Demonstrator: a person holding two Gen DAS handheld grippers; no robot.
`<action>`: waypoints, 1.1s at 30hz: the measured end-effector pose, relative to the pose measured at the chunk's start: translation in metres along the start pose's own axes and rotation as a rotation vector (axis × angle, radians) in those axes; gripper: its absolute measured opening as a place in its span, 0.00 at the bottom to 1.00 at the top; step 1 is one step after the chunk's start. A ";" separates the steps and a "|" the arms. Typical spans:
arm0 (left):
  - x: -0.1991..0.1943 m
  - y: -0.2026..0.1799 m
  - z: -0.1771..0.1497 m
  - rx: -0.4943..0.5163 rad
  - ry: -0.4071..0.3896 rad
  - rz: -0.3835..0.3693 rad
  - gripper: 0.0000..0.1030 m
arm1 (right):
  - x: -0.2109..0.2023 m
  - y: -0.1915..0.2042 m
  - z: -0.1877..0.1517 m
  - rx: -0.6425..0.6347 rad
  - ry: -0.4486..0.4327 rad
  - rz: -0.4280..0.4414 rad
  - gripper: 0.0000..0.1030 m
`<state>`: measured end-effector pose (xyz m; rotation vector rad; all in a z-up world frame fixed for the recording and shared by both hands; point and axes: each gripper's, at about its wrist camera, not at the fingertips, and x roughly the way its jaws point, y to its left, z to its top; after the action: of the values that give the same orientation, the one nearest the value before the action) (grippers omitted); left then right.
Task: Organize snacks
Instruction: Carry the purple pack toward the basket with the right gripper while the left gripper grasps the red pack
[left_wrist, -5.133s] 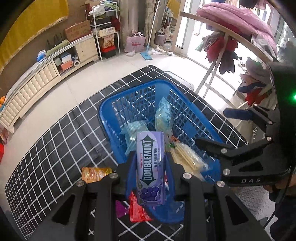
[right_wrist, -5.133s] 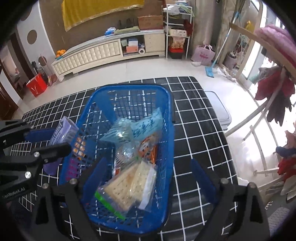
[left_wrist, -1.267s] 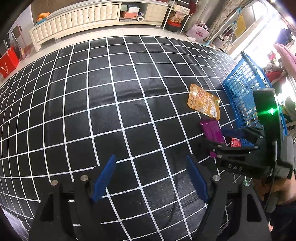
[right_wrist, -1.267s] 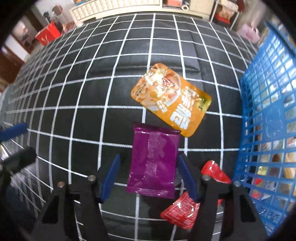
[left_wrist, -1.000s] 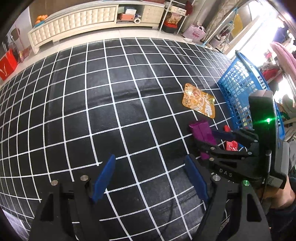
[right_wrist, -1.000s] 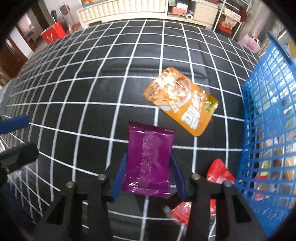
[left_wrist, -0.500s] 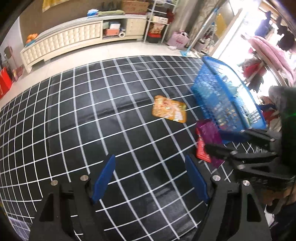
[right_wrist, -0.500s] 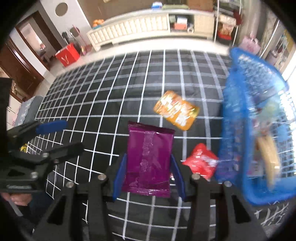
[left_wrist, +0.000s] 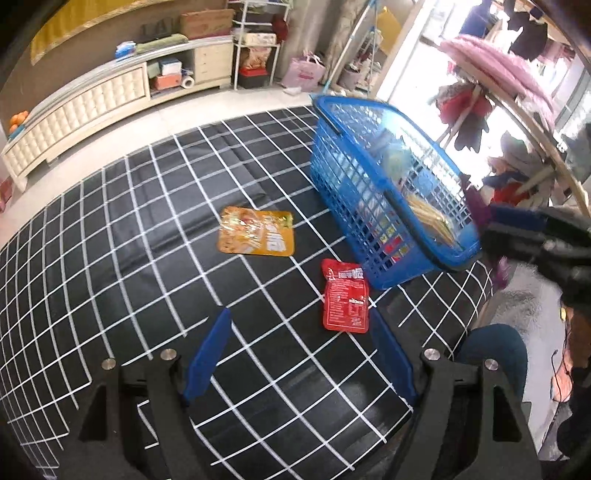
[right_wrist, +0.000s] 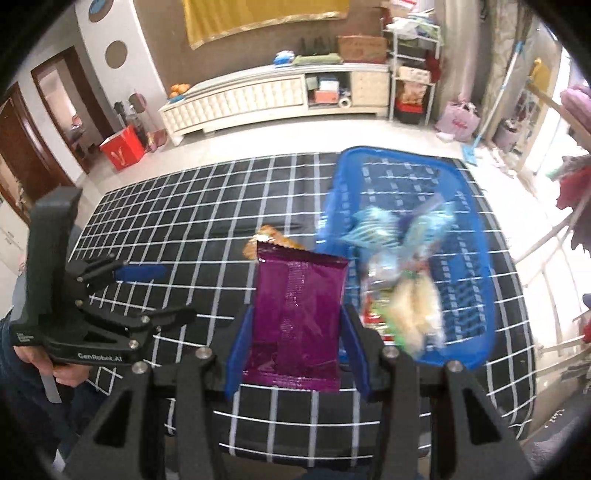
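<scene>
My right gripper (right_wrist: 297, 325) is shut on a purple snack packet (right_wrist: 301, 314) and holds it up in the air, left of the blue basket (right_wrist: 476, 229). The basket (left_wrist: 343, 166) holds several snack packs. On the black checked table (left_wrist: 110, 229) lie an orange packet (left_wrist: 256, 230) and a red packet (left_wrist: 345, 295), both left of the basket. My left gripper (left_wrist: 301, 334) stands open above the table with nothing between its fingers; the red packet lies just beyond its right fingertip. The right gripper (left_wrist: 517, 225) shows blurred at the right edge of the left wrist view.
A person's hand (right_wrist: 70, 373) holds the left gripper (right_wrist: 144, 291) over the table's left side. The table's front edge (right_wrist: 332, 458) is close below. A clothes rack (left_wrist: 517, 96) stands right of the basket, a white cabinet (right_wrist: 258, 98) far behind.
My right gripper closed on the purple packet and lifted it off the table, up toward the basket. My left gripper moved right and up, bringing the red packet near its fingers.
</scene>
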<state>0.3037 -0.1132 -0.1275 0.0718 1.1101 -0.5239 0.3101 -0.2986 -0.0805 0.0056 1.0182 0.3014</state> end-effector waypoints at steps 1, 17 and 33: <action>0.004 -0.003 0.001 0.007 0.009 0.003 0.74 | -0.002 -0.007 0.003 0.007 -0.005 -0.009 0.51; 0.131 -0.010 0.002 0.008 0.206 -0.023 0.54 | 0.001 -0.066 -0.011 0.085 -0.013 -0.021 0.51; 0.126 -0.051 -0.006 0.059 0.171 -0.102 0.06 | -0.006 -0.082 -0.018 0.128 -0.009 0.004 0.51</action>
<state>0.3188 -0.2026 -0.2296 0.1134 1.2702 -0.6505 0.3119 -0.3810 -0.0971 0.1249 1.0275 0.2396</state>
